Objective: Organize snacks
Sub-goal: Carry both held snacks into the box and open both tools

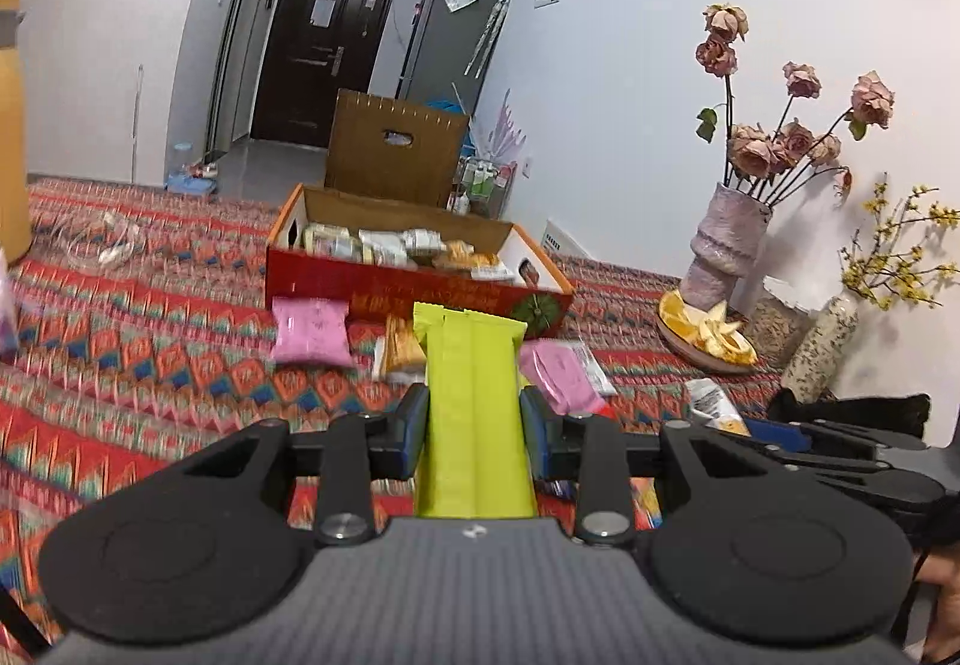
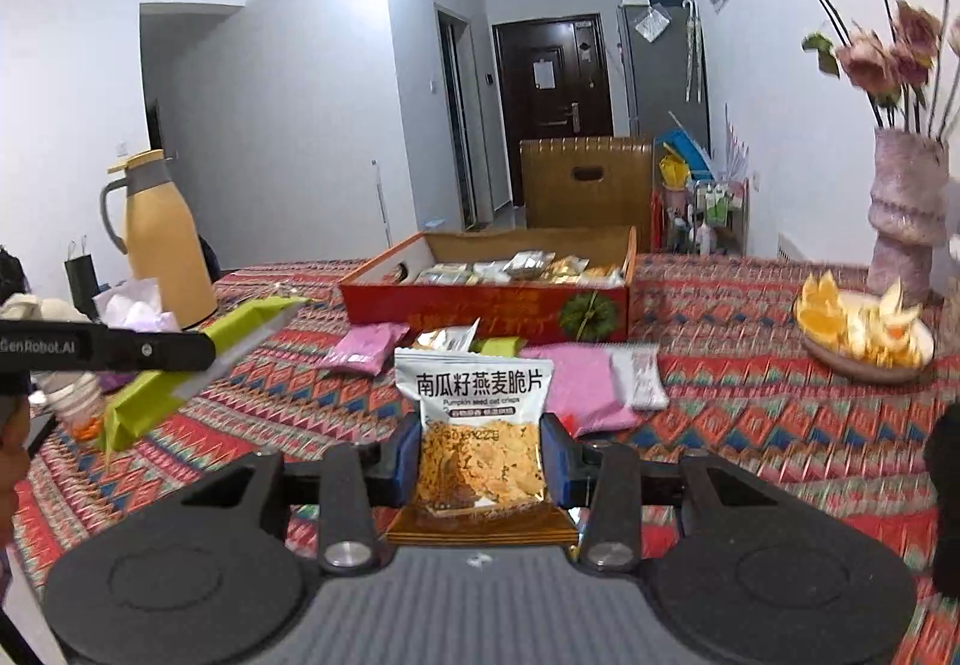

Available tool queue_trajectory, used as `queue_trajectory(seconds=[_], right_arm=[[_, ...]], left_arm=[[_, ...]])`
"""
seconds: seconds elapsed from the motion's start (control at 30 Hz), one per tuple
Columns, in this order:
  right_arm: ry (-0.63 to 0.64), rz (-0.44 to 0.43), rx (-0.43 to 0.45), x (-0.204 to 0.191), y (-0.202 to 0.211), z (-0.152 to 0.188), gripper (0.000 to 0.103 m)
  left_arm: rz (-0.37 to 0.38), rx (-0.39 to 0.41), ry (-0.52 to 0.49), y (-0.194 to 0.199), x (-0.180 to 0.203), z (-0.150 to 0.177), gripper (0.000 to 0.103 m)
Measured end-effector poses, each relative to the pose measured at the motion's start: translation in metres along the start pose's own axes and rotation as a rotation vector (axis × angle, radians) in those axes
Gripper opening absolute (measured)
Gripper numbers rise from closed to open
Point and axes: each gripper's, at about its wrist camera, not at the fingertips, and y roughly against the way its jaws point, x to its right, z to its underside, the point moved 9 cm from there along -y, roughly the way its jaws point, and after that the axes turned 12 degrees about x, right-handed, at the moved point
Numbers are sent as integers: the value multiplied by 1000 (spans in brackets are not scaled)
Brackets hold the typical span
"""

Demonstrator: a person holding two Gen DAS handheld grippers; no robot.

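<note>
Two hand-held grippers each clamped a snack: the left hand-held gripper gripped a lime-green packet, the right hand-held gripper a pumpkin-seed crisp bag. Both hovered above the patterned worktop, angled slightly downward toward the red box, which held assorted wrapped snacks. Pink packets lay before it.

We find the right gripper clamped on a packet of pumpkin seed oat crisps, held upright above the patterned tablecloth. At left, the left gripper pinches a lime-green packet, tilted. Beyond lies an open red box holding assorted packets. Pink packets lie just before it. A yellow flask stands far left; a plate of orange pieces sits right.
</note>
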Motion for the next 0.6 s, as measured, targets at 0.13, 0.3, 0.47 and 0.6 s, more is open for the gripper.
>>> queue_trajectory(seconds=[0.13,0.3,0.47,0.6], right_arm=[[40,-13,15,16,-33,-30,40],[81,-47,5,36,-107,-73,40],[121,-29,-82,61,-213,-90,40],[125,48,-180,85,-303,-84,40]], left_arm=[[-15,33,18,-39,-14,-34,34],[12,18,31,-125,-31,-82,34],[-30,-12,0,-223,-56,-100,34],[-111,-67,12,-298,-87,-93,34]])
